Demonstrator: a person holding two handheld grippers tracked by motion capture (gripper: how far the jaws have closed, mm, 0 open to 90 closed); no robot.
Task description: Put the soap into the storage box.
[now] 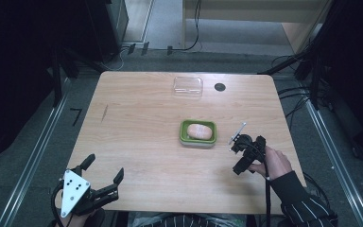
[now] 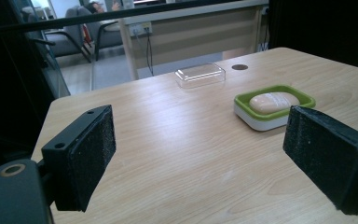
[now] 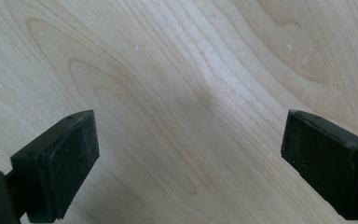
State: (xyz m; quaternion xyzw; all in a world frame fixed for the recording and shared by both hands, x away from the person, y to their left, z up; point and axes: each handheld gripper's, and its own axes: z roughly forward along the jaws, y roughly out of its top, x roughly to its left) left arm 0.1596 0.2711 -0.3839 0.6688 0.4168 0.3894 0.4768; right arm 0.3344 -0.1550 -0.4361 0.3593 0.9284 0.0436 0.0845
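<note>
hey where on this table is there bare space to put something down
Most of the table is bare: the whole left half, from the left claw up to the far edge, and the near strip in front of the soap dish. Tighter spots: between that dish and the right claw, and around the clear lid.

soap (image 1: pixel 200 131) lies in green dish (image 1: pixel 183 135); right hand-held gripper (image 1: pixel 242 152) just beside, jaws apart.

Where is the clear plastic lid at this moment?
In the high view, the clear plastic lid lies on the table near its far edge, beside a dark round spot and beyond the green soap dish.
</note>
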